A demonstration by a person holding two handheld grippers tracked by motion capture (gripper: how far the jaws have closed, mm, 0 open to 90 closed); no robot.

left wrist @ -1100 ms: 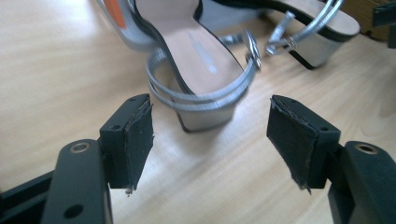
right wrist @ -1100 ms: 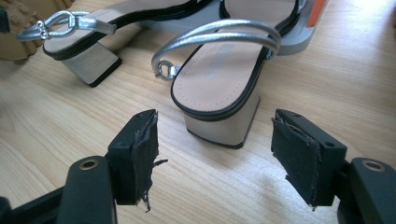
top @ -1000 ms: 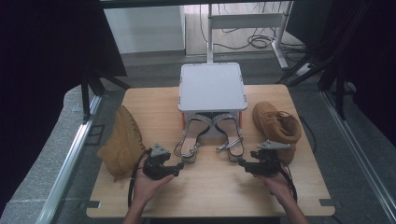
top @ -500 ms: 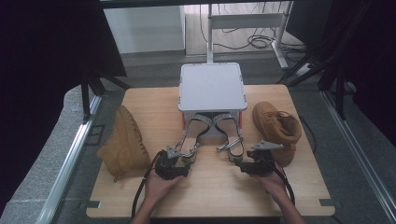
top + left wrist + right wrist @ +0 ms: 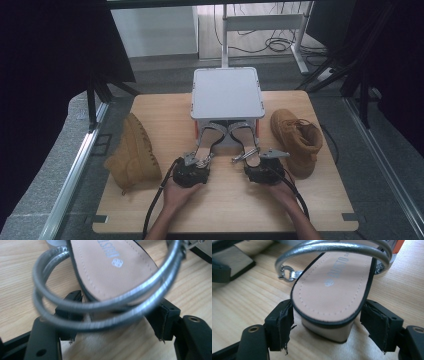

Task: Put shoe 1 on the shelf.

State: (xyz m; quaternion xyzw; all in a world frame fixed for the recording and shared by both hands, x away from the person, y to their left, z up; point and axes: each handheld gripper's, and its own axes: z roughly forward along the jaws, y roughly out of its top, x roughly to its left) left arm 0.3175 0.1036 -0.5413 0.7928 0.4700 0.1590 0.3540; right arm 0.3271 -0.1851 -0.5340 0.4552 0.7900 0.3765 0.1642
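Around each silver sandal's heel [image 5: 329, 315], spread tongs [image 5: 200, 161] stand, not gripping.

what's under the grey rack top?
Under the grey rack top, the front ends of two silver sandals go in, heels sticking out toward the claws. Their toes are covered by the top.

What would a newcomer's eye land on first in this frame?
Probably the pair of silver-strapped sandals at the table's middle, toes tucked under a grey rack, with the left gripper at the heel of the left sandal and the right gripper at the heel of the right sandal, jaws open on either side of each heel. Next, the tan boots: one lying on its side at the left, one upright at the right.
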